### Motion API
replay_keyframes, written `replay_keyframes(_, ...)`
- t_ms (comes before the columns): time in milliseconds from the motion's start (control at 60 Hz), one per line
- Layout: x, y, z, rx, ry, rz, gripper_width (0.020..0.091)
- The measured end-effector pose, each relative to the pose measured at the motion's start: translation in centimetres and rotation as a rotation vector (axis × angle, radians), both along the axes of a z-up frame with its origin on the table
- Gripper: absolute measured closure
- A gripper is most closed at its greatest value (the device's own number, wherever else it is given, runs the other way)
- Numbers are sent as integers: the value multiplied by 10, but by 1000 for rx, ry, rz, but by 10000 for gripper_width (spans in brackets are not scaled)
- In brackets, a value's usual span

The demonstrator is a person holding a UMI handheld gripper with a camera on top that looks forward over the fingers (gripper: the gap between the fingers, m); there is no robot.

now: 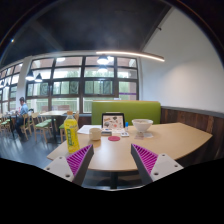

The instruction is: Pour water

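My gripper [112,160] is open, its two purple pads [79,159] spread wide with nothing between them. It hovers short of a light wooden table [165,140]. On the table's left part stands a tall yellow bottle [71,134]. A small tan cup [96,134] stands just right of it. A white bowl [142,126] rests further back on the right. A small pink round thing [113,139] lies on the tabletop ahead of the fingers.
A picture-covered box or card [114,122] stands at the table's back. Behind it runs a green bench back [125,109]. A person [22,110] sits at tables by the big windows on the left. A white wall [195,70] rises on the right.
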State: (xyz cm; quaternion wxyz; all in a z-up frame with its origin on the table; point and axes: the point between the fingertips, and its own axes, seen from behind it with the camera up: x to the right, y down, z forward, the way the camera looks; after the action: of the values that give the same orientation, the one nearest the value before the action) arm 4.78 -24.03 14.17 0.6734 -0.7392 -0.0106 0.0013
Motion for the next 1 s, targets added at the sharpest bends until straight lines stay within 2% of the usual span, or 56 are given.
replay_keyframes(183,-2,-2,8,15,16,5,278)
replay_keyframes(317,-22,10,4,32,11,51,278)
replay_keyframes(433,-64,28,-4,14,7,111,276)
replay_keyframes(667,-172,101,-22,8,-34,208,281)
replay_keyframes(750,-198,133,-28,15,-68,188,293)
replay_keyframes(950,-208,216,-35,16,-52,52,293)
replay_keyframes(1000,-209,238,-36,31,-59,51,318)
